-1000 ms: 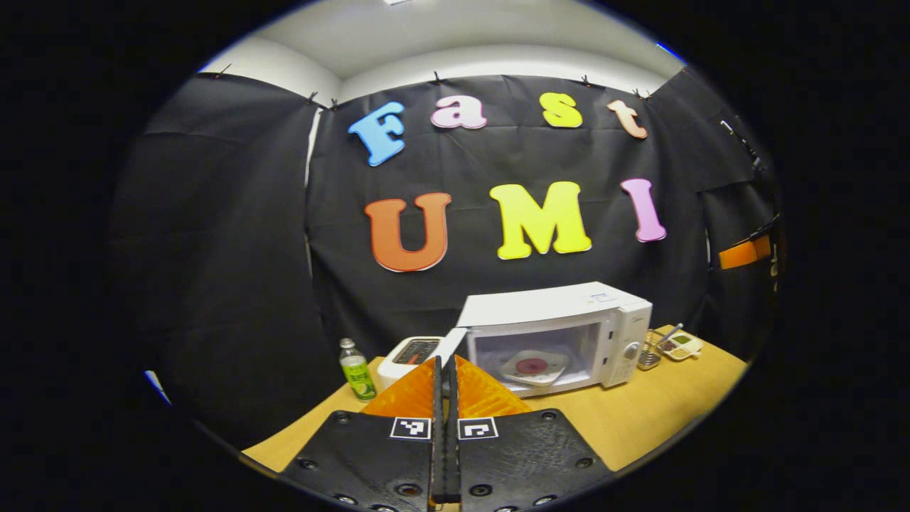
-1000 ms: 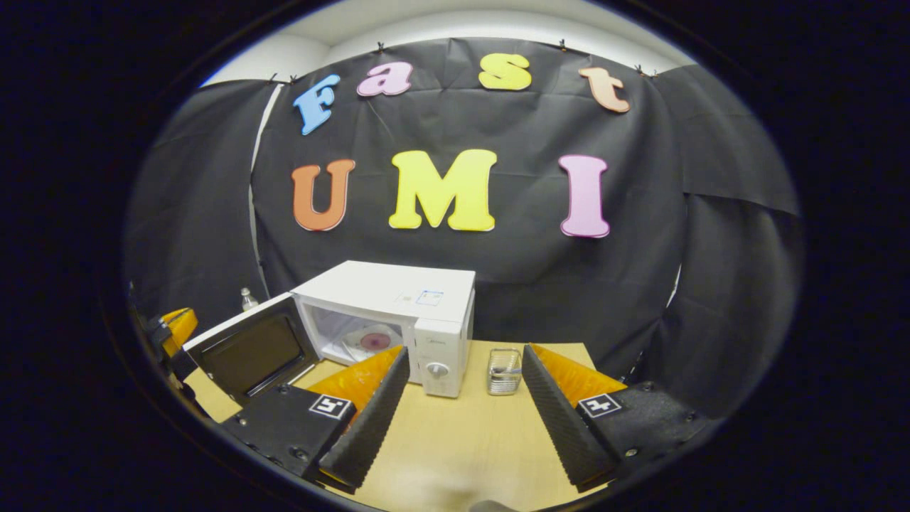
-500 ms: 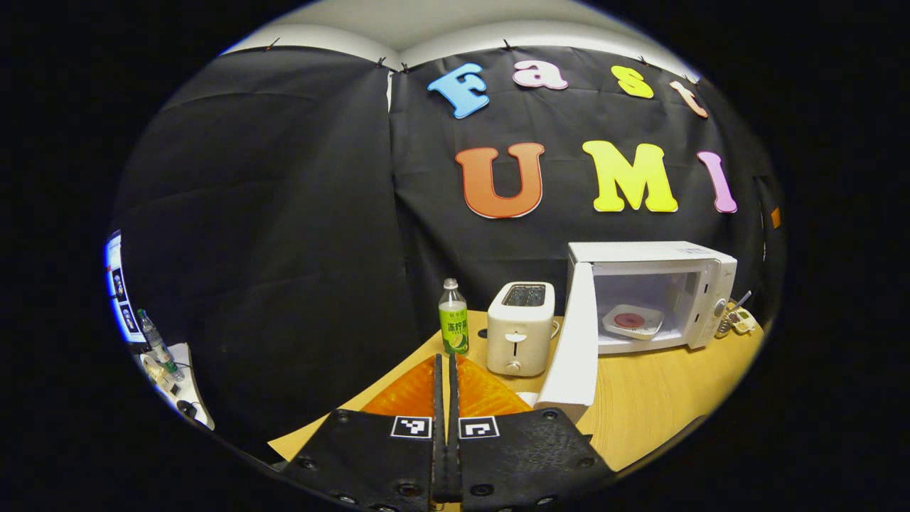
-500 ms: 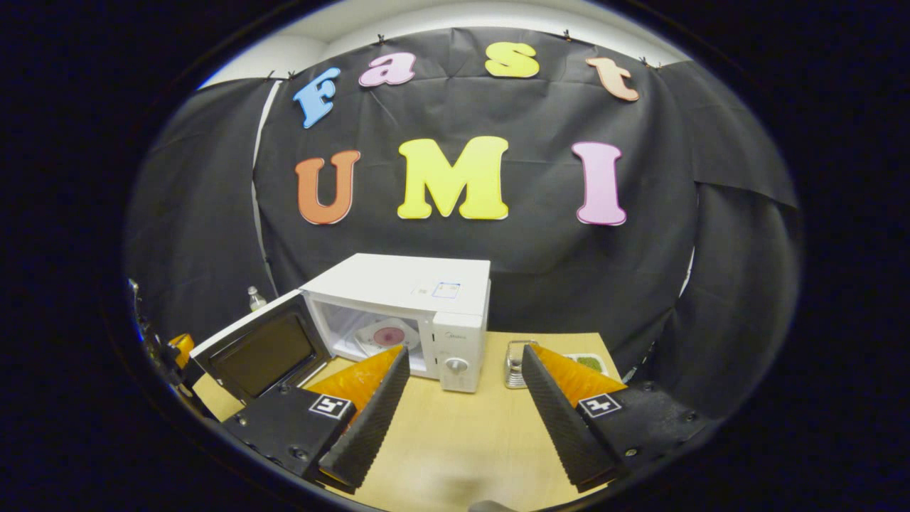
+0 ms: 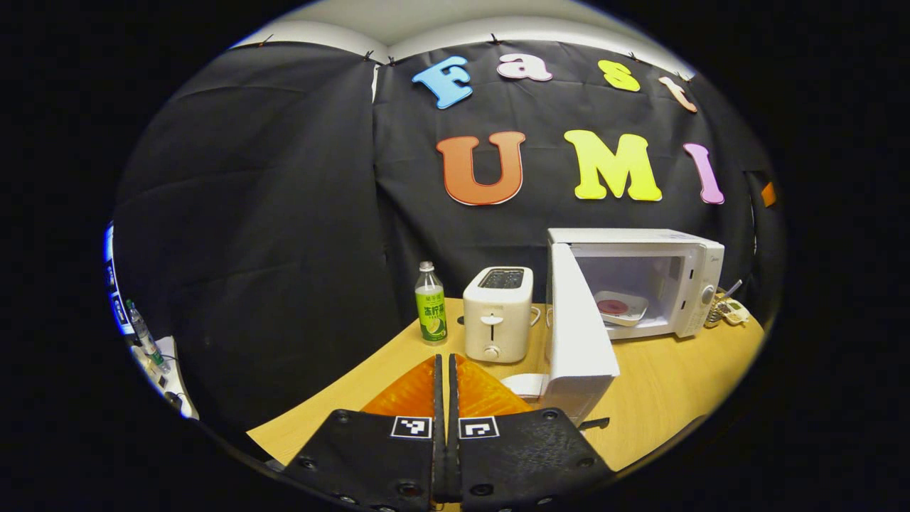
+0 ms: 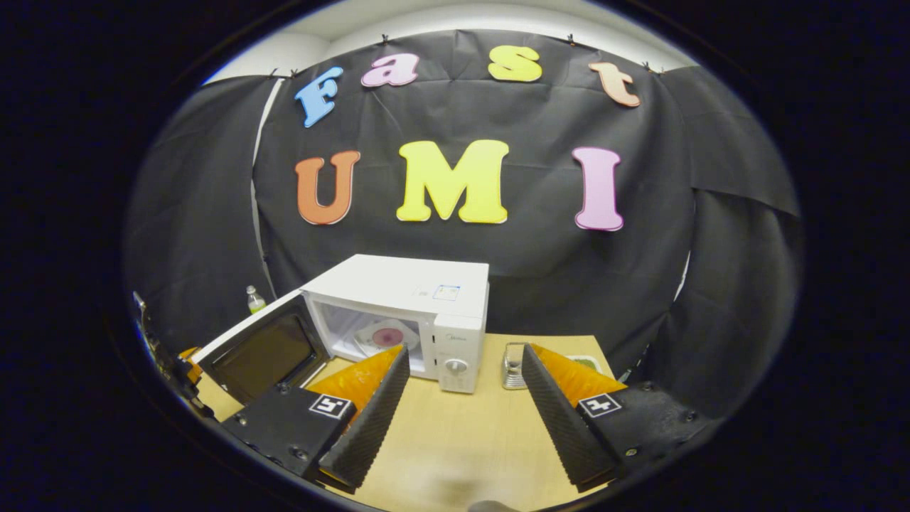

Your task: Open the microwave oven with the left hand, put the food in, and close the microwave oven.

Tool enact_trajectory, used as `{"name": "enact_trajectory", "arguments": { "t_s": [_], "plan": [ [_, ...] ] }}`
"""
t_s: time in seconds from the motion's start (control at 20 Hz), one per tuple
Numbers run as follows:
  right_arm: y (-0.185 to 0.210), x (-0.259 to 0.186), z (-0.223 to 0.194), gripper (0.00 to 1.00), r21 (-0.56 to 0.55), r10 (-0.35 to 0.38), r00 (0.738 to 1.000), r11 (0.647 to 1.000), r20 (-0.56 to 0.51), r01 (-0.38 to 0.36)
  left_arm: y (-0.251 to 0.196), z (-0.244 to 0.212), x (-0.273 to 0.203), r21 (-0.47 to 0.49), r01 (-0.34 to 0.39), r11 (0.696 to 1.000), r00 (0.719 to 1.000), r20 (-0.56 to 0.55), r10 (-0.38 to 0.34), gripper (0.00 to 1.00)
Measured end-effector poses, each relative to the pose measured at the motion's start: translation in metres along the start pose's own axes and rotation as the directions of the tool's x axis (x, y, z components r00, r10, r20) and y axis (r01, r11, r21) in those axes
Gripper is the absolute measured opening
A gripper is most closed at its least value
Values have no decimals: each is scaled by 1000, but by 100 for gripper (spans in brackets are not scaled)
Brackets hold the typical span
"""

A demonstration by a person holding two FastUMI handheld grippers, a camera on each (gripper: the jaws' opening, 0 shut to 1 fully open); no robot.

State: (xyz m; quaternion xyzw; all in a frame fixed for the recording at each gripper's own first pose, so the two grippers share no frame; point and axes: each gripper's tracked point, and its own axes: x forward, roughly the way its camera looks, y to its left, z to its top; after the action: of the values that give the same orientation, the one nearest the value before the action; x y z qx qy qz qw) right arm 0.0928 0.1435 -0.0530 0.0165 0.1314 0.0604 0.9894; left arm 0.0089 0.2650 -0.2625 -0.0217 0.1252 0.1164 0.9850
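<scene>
Tongs pressed together on the left (image 5: pixel 446 398), spread empty on the right (image 6: pixel 462 398), face a microwave oven (image 6: pixel 405 313) on the desk (image 6: pixel 455 434), plate of food (image 5: pixel 620 308) inside; its door (image 5: pixel 577 334) wants a steady push on its outer edge.

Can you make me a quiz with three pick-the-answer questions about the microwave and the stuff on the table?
1. Where is the plate with the red middle?
A. on the toaster
B. inside the microwave
C. on the floor

2. How many bottles stand left of the toaster in the left gripper view?
A. one
B. three
C. five

3. How is the microwave door?
A. shut
B. taken off
C. swung open

Answers:
1 B: the plate lies in the microwave cavity.
2 A: a single green-labelled bottle stands there.
3 C: the door stands out from the front and the inside shows.
</scene>
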Motion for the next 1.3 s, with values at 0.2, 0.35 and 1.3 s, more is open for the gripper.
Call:
{"name": "enact_trajectory", "arguments": {
  "t_s": [0.2, 0.35, 1.3],
  "plan": [
    [5, -8, -1, 100, 11, 11, 1000, 1000, 4, -11, -45, -9, -10, 18, 95, 995, 995, -15, -95, 0],
    [3, -15, -1, 100, -6, 9, 1000, 1000, 13, -9, -86, -9, -18, 9, 168, 986, 986, -18, -168, 0],
    [-65, -44, 2, 92, 5, -76, 997, 997, -3, 76, -329, 32, 24, 88, 555, 827, 829, 27, -559, 0]
  ]
}}
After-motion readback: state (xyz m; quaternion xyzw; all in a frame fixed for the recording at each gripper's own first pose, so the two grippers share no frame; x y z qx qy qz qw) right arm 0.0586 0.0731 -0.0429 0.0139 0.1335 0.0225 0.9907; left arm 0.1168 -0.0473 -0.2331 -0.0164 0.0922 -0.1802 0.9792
